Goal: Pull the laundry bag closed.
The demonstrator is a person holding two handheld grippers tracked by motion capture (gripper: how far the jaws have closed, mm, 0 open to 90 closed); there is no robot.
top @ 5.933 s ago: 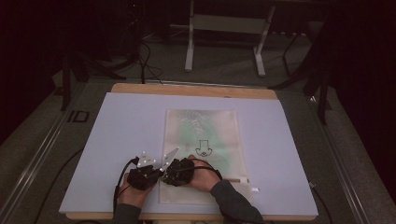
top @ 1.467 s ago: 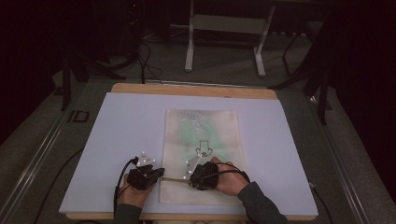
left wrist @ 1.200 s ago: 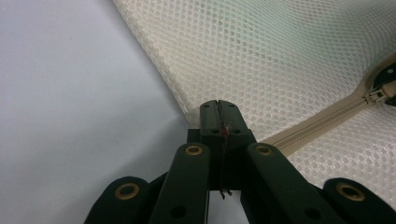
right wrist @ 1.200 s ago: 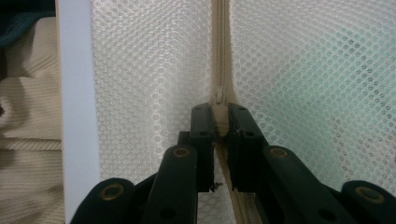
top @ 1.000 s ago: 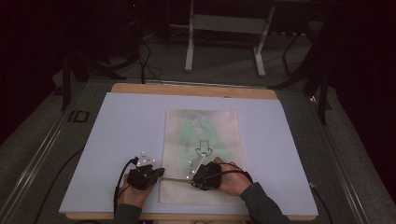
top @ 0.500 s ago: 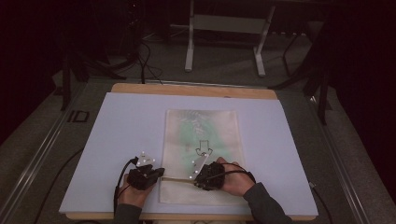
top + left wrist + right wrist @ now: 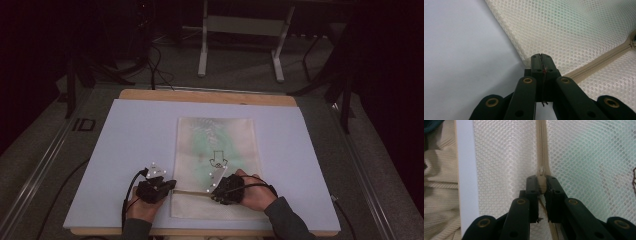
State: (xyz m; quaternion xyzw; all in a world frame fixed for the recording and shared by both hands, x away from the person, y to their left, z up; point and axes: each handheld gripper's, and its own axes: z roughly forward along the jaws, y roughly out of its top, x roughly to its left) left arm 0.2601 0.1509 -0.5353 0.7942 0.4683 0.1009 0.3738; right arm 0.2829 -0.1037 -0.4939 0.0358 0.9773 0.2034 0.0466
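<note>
A cream mesh bag (image 7: pixel 215 135) with a green tint and a small dark drawing lies flat on the pale board (image 7: pixel 125 130). Its beige zipper (image 7: pixel 541 145) runs across the near end. My left gripper (image 7: pixel 173 187) is at the bag's left edge, jaws pressed together on the edge (image 7: pixel 529 56) where the zipper (image 7: pixel 599 63) ends. My right gripper (image 7: pixel 213 193) points left along the zipper, with its jaws shut on the beige zipper slider (image 7: pixel 541 182). The mesh (image 7: pixel 504 157) lies flat on both sides.
The board lies on a wooden table (image 7: pixel 207 95). Behind it a metal stand (image 7: pixel 240 25) and cables (image 7: pixel 155 65) are on the dark floor. In the right gripper view, a beige ribbed garment (image 7: pixel 439 182) lies along the board's near edge.
Since the earliest frame my right gripper has slid to the right along the zipper, away from the left one. Over the last second it crept only slightly further; the left stayed put.
</note>
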